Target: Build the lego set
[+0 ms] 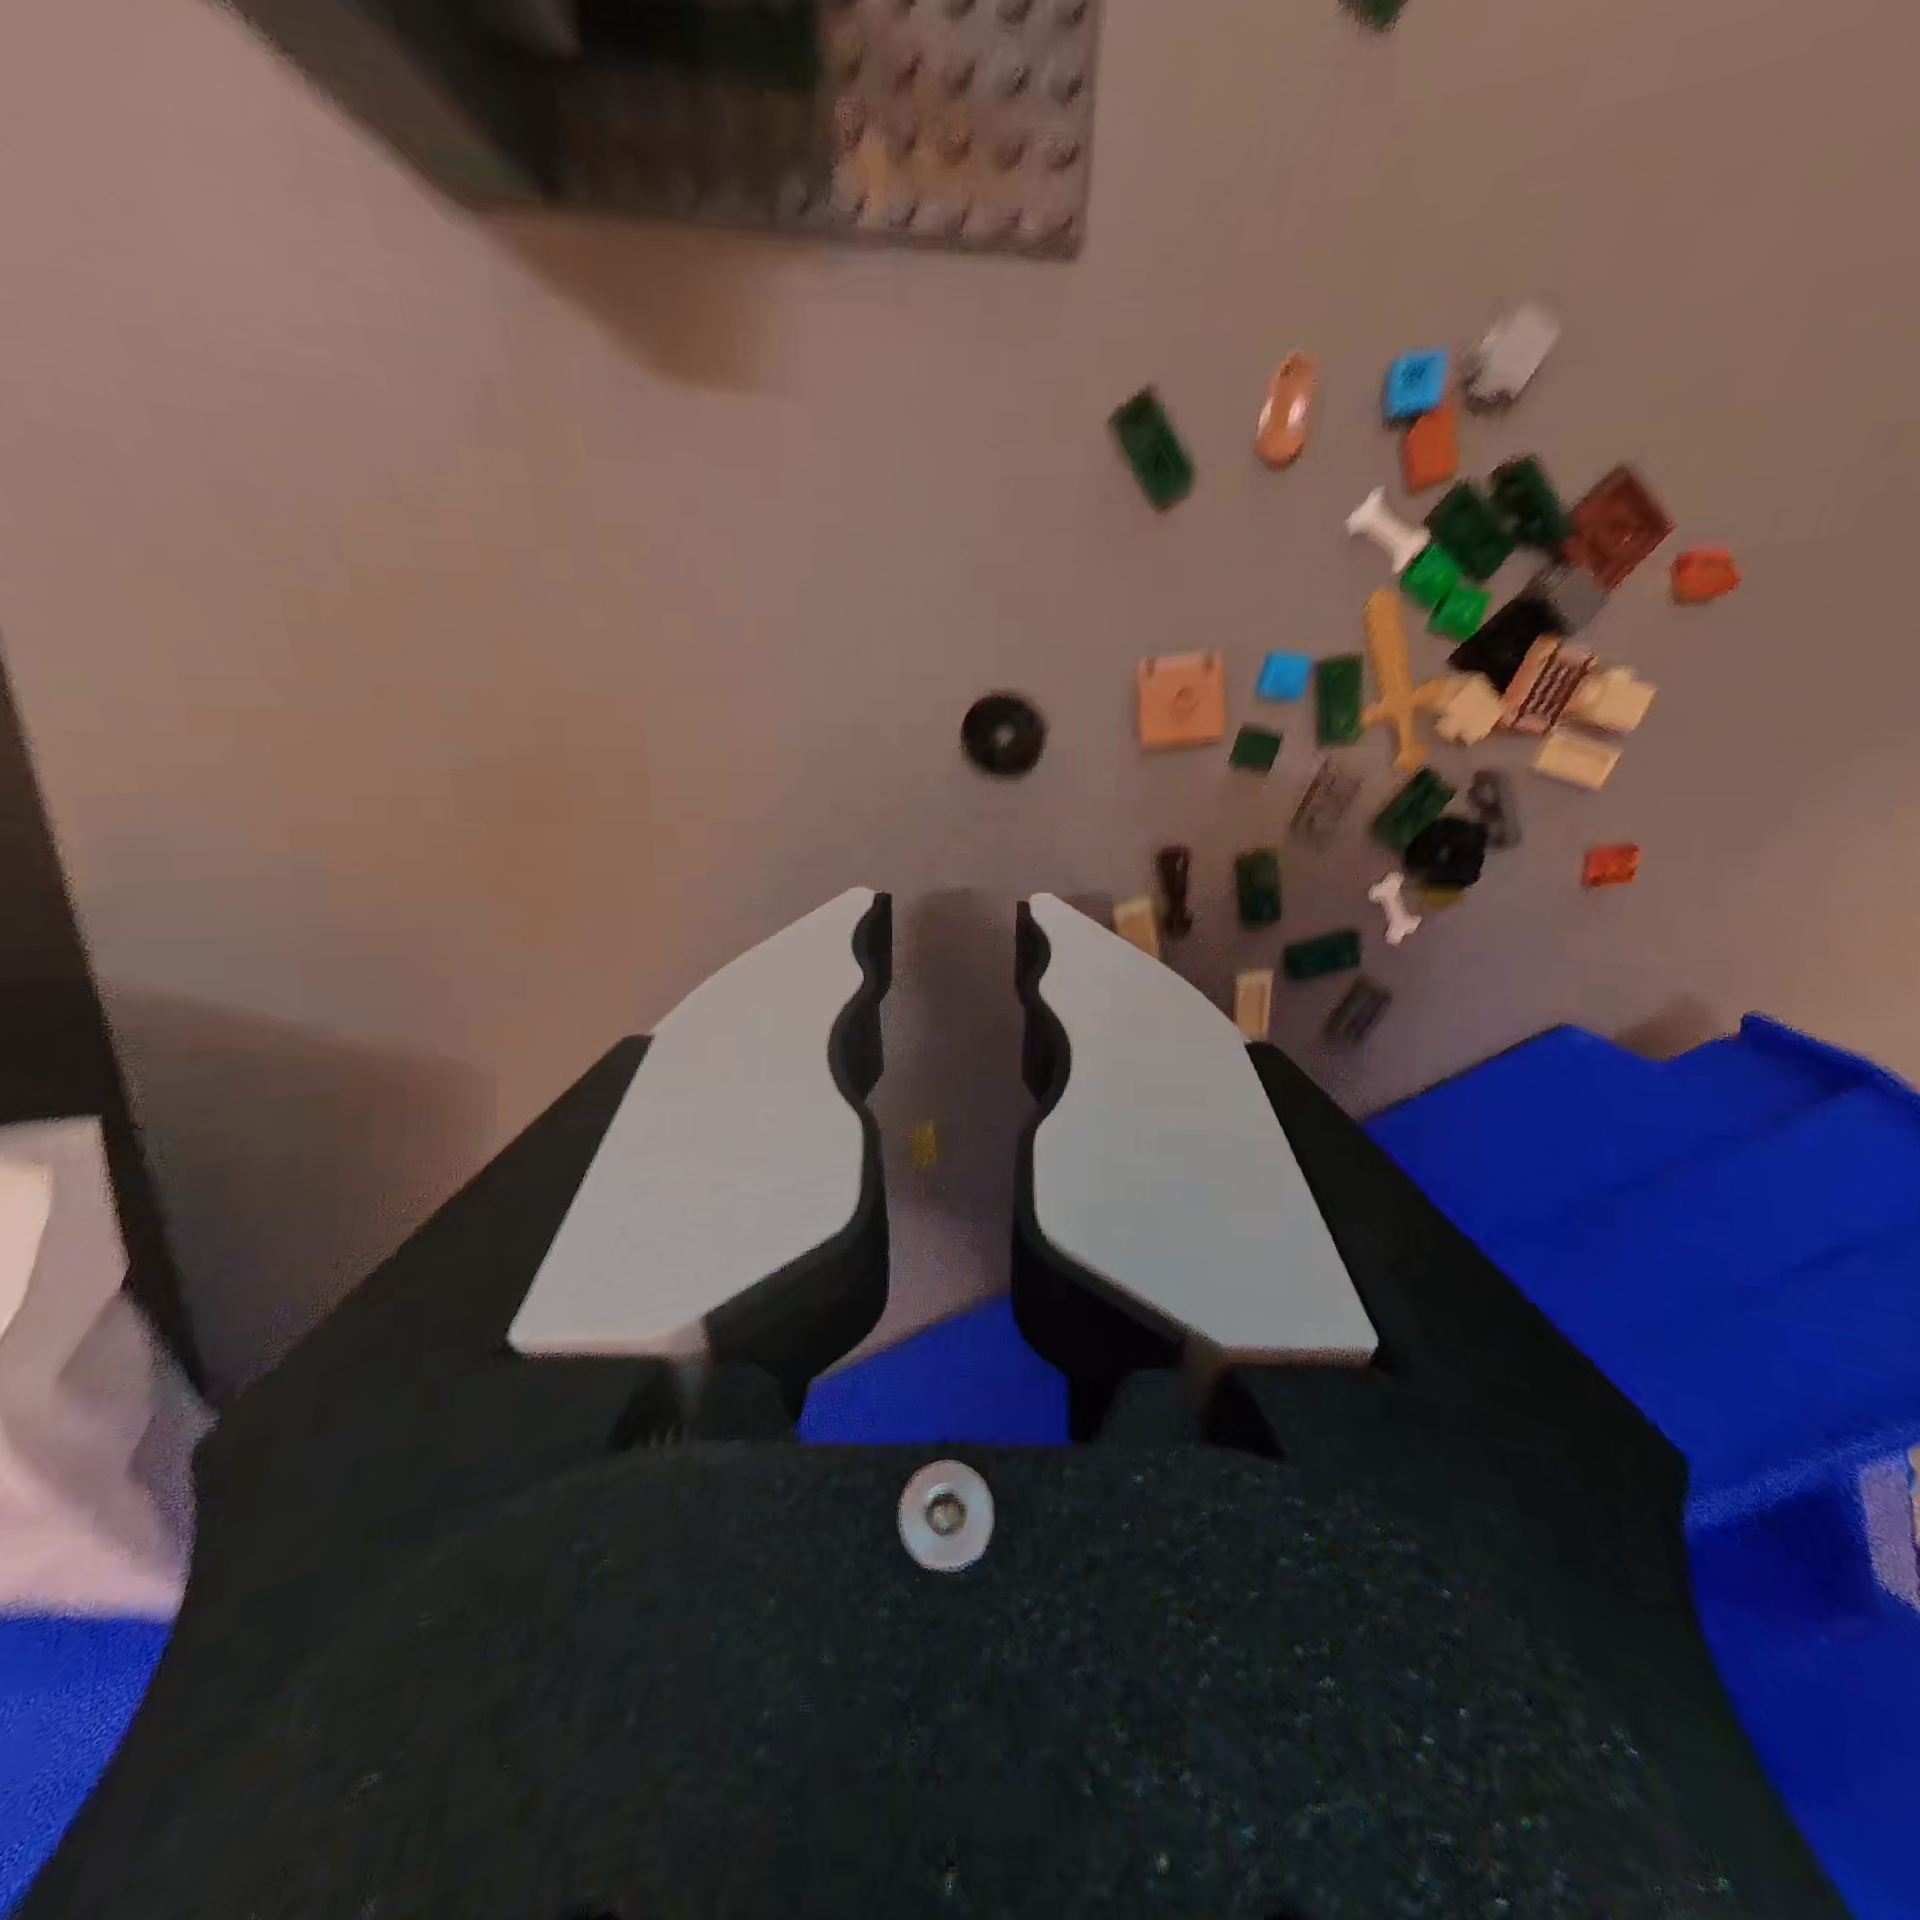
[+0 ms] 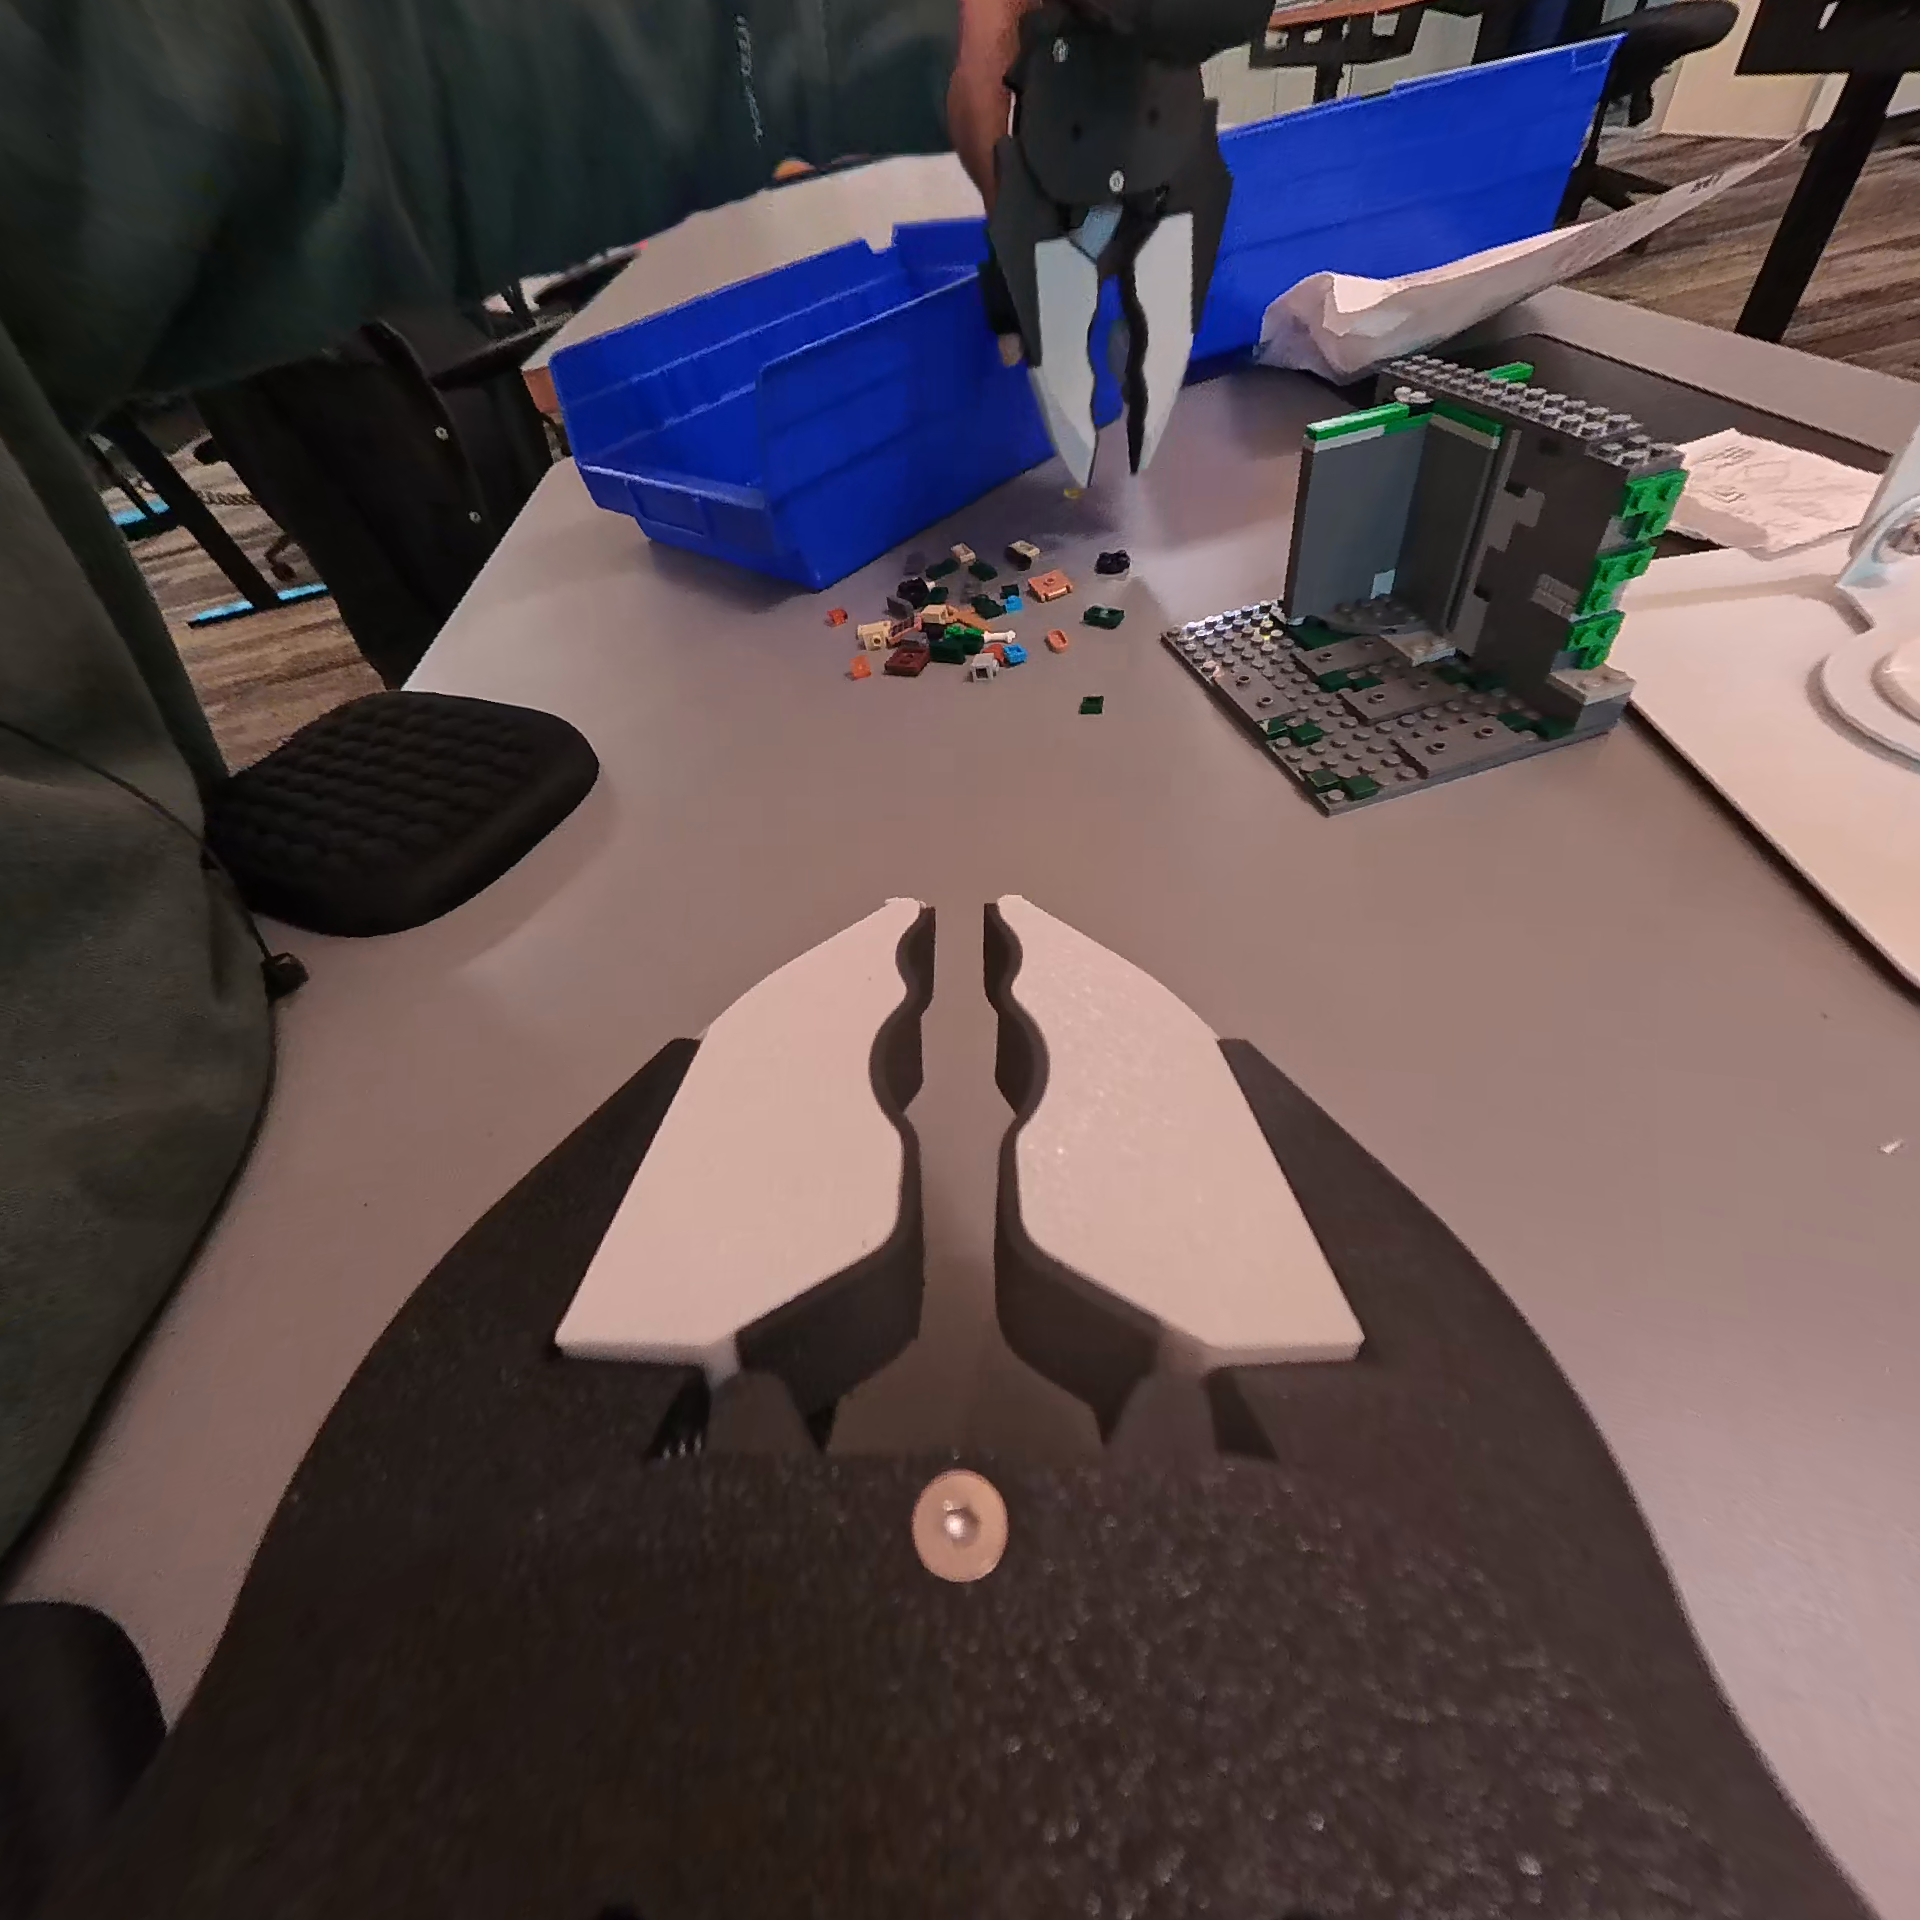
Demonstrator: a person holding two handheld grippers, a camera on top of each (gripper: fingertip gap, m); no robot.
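Observation:
My left gripper [image 1: 954, 906] hangs tips-down over the grey table, jaws a little apart and empty. A tiny yellow piece [image 1: 922, 1143] lies on the table under it. The same gripper shows far off in the right wrist view [image 2: 1107, 468], next to the blue bin [image 2: 810, 416]. A pile of small loose Lego pieces [image 1: 1455, 665] lies to its right, also seen in the right wrist view [image 2: 966, 623]. A black round piece [image 1: 1003, 732] lies apart from the pile. The grey and green Lego build [image 2: 1455, 582] stands on its baseplate [image 1: 956, 125]. My right gripper [image 2: 959, 914] hovers low over the near table, all but shut and empty.
The blue bin also shows in the left wrist view [image 1: 1662, 1247]. A black padded armrest [image 2: 395, 810] sits at the table's left edge. Crumpled paper [image 2: 1455, 281] and a white board [image 2: 1766, 748] lie at the right. A person's dark green sleeve [image 2: 312, 156] fills the upper left. There is about 35 centimetres between the tips of the two grippers. From my left tips it is roughly 4 centimetres to the black round piece [image 1: 1003, 732]; from my right, 30 centimetres.

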